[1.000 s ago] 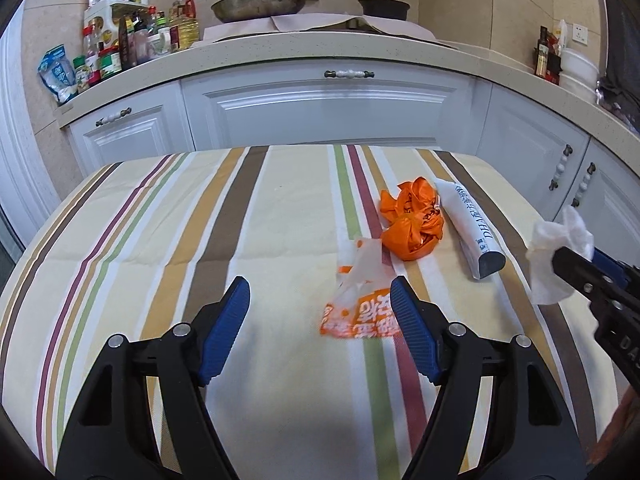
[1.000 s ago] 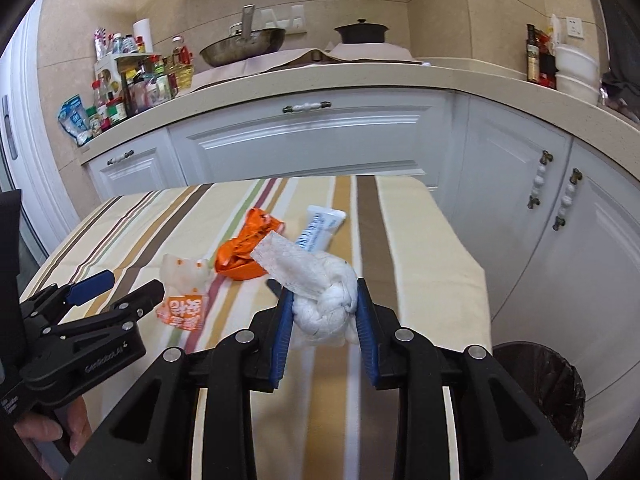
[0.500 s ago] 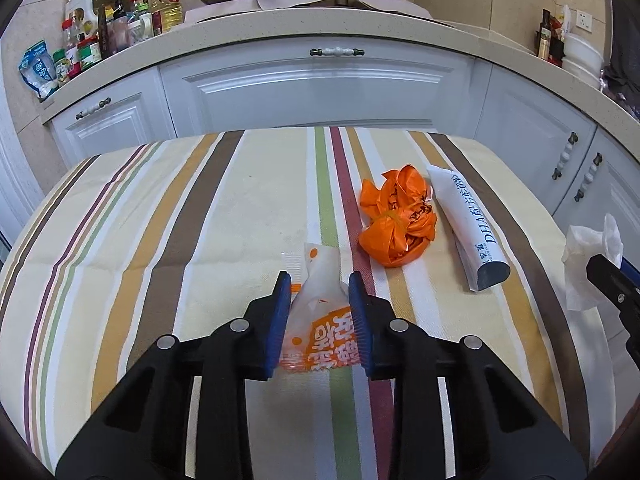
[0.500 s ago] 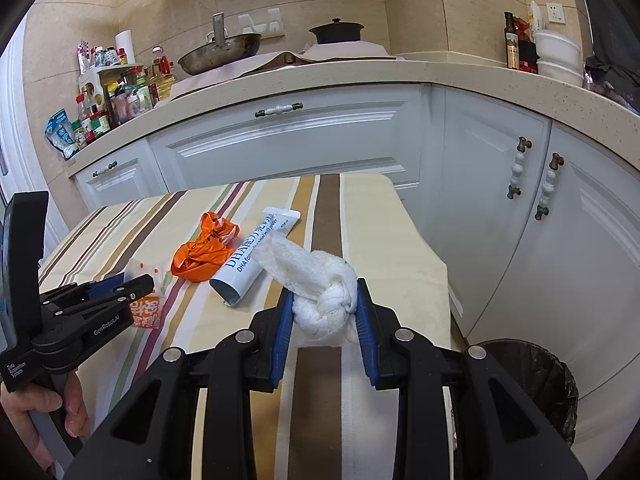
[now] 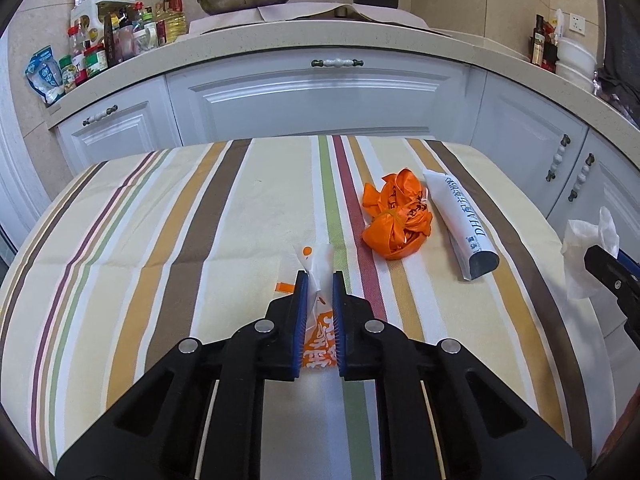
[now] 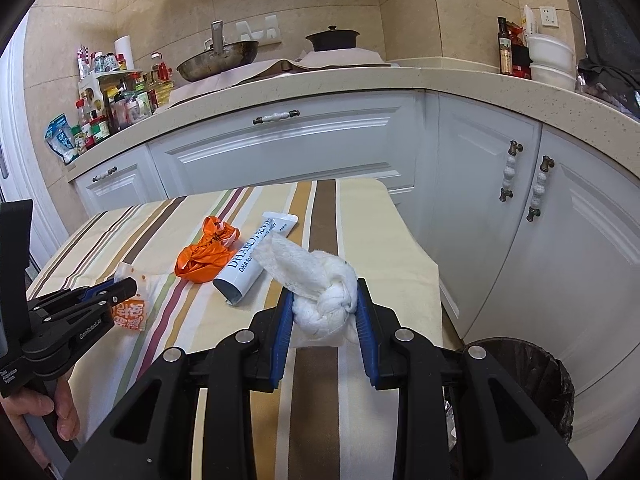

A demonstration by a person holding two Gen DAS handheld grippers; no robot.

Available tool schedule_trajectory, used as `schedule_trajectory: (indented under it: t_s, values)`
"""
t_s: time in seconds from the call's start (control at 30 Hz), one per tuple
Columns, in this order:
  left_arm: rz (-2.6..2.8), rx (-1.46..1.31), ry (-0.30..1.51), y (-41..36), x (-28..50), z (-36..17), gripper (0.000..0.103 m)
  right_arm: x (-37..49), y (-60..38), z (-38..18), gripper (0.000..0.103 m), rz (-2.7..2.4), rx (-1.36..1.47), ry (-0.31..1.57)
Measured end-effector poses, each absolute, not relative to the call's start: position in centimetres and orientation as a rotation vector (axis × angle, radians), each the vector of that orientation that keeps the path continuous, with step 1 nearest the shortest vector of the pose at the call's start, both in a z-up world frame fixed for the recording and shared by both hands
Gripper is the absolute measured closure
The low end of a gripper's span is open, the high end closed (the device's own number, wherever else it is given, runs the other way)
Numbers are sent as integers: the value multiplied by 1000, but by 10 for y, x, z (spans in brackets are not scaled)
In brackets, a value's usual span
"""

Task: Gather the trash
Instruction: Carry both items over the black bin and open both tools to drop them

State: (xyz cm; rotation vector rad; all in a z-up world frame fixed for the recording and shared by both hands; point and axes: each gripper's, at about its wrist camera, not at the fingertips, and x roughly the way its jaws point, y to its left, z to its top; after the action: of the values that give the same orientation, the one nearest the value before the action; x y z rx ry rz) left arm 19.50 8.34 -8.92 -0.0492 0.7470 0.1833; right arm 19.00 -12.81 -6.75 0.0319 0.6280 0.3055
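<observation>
The left gripper (image 5: 320,280) has closed: a second ago its jaws stood wide on either side of the orange-and-white wrapper (image 5: 320,268), half a second ago they had narrowed to flank it, and now the blue pads pinch its upper part. The wrapper's printed lower end lies between the fingers over the striped cloth (image 5: 160,240); whether it has left the cloth cannot be told. The wrapper is on the gripper side of the orange bag (image 5: 396,220).

The right gripper (image 6: 323,300) keeps its hold on the knotted white wad (image 6: 324,300), as in both earlier frames, and its view has swung toward the bin (image 6: 556,376), which now shows more fully at lower right, beyond the cloth's edge and well apart from the orange bag.

So two pieces of trash appear to be in hand at once, and the likely step is carrying both to the bin. Two pieces remain on the cloth: the orange bag and, just beside it on the bin side, the white tube (image 5: 460,224). The wrapper is thin and only pinched at one end, so it could slip during the carry.
</observation>
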Motion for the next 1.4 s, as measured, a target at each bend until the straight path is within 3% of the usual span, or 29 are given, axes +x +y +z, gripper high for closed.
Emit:
schedule_trajectory:
  t_s: [0.67,1.4]
  values:
    - [73,-15,655,49,123,-49,92,123,-148,-46,72,229,12,571]
    - [-200,63,635,-70,93,-39,92,59,-235,-40,72,5,38,548]
